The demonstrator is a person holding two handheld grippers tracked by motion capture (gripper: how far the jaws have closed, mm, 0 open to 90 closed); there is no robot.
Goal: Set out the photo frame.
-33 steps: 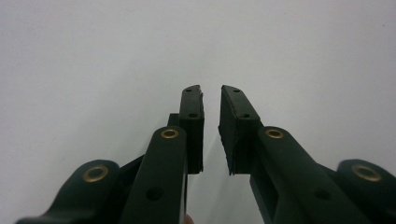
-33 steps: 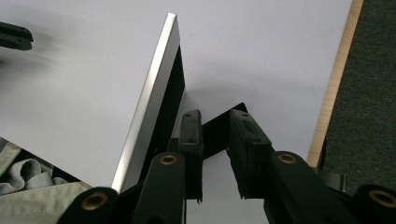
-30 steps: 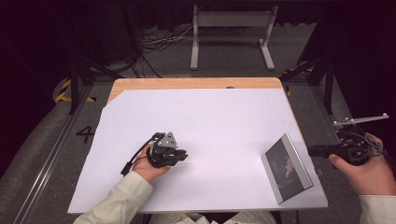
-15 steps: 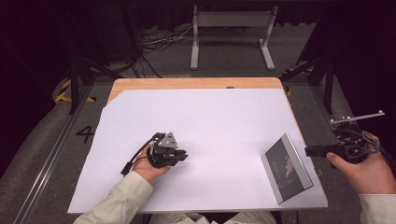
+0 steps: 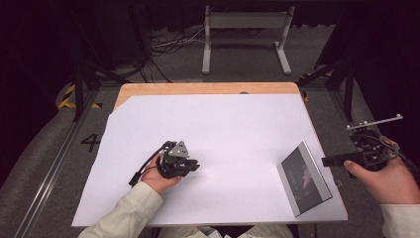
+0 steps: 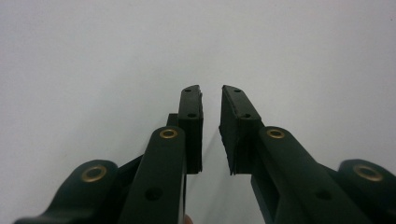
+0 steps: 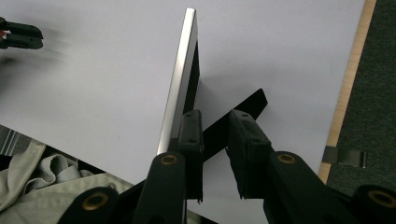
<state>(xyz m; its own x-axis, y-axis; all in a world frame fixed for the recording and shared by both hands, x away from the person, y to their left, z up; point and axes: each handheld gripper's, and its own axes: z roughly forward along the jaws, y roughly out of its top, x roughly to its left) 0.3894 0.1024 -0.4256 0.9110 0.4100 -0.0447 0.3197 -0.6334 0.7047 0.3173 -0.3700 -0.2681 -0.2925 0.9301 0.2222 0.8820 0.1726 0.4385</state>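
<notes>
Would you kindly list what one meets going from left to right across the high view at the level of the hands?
Left gripper in the left hand → silver-framed photo frame standing on the white paper sheet → right gripper in the right hand.

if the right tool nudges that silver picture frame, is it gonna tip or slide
Probably tip: the picture frame stands tilted on a thin black back strut, a narrow footing. It looks stiff, with a silver rim. The glossy front may be glass, so likely fragile. On the smooth white table cover it might slide first.
</notes>
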